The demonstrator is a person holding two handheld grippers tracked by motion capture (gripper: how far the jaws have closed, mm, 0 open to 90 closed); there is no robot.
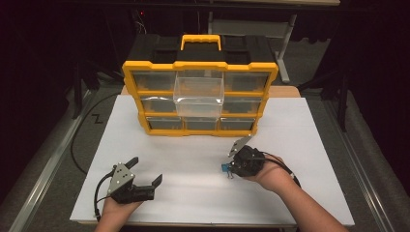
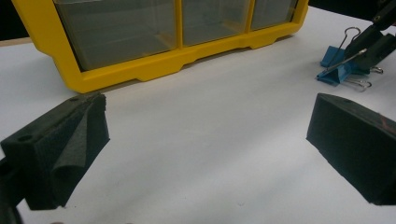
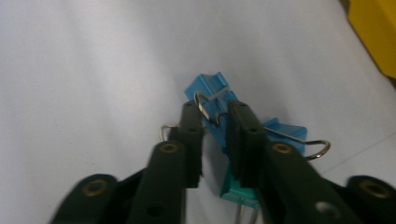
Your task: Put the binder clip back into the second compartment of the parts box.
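Right jaws closing on binder clips

My right gripper [image 3: 215, 116] straddles the small blue metal binder clips [image 3: 212, 91] on the white counter [image 1: 193, 159], jaws narrowly parted, not yet clamped. My left gripper [image 1: 145, 171] rests wide open, empty. Yellow plastic drawer organizer [image 1: 200, 67] has one clear drawer [image 1: 199, 94] pulled out. Next, probably: squeeze, lift, carry there.

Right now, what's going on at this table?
A person holds a claw in each hand over a white table. The right claw is down among some blue binder clips, its jaws nearly closed around one clip's wire handle. The left claw rests wide open and holds nothing. Behind them stands a yellow organizer with one clear drawer pulled out, so a clip may be headed there.
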